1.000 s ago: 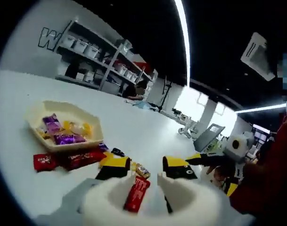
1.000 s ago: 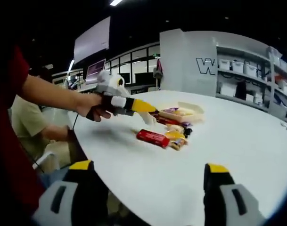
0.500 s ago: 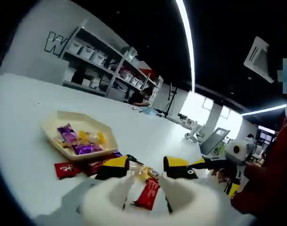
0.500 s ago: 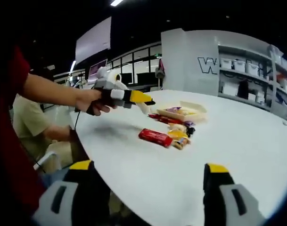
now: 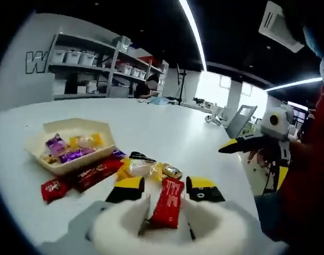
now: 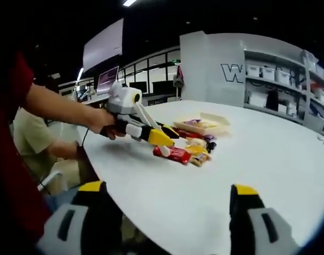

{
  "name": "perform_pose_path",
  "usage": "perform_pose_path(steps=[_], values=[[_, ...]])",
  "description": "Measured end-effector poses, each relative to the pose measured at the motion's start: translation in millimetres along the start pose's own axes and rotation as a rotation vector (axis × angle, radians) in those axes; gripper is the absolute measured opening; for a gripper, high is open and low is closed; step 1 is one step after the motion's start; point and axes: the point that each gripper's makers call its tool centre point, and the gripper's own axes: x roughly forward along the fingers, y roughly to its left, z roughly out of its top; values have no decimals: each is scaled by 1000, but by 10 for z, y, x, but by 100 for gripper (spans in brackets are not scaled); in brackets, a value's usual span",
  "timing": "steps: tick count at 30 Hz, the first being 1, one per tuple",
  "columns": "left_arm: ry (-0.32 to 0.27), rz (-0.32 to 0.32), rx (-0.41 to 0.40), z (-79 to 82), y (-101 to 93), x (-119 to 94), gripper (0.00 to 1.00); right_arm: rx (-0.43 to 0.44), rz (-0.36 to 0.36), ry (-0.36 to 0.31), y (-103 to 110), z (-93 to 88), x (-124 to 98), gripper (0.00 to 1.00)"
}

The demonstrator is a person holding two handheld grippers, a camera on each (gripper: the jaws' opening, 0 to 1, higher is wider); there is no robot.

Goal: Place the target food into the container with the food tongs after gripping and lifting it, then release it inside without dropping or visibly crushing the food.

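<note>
loose sweets (image 5: 143, 168) lie on the table (image 5: 167, 133) beside the tray (image 5: 71, 142).

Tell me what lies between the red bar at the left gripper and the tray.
Loose sweets lie between the red bar and the tray: a pale wrapped sweet and a long red packet against the tray's near wall.

large letter W on wall (image 6: 229, 73)

Your left gripper (image 6: 163, 139) has a white-and-grey body with yellow-tipped black jaws; your right gripper (image 6: 169, 212) matches it, and you wear a red sleeve (image 6: 13, 159).
</note>
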Motion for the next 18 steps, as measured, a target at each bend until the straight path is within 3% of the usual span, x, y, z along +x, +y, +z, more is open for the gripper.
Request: perform_pose_path(steps=[2, 3, 6, 14, 18], values=[[25, -46, 145, -34, -74, -7, 30, -3, -2, 7, -6, -20, 6, 95], [42, -41, 164, -59, -77, -12, 30, -4, -1, 11, -5, -34, 15, 95], [38, -30, 103, -58, -52, -20, 30, -7, 2, 19, 6, -47, 36, 95], [47, -17, 81, -75, -17, -34, 26, -21, 12, 28, 44, -42, 68, 95], [31, 19, -42, -61, 63, -36, 24, -26, 12, 30, 58, -44, 60, 94]])
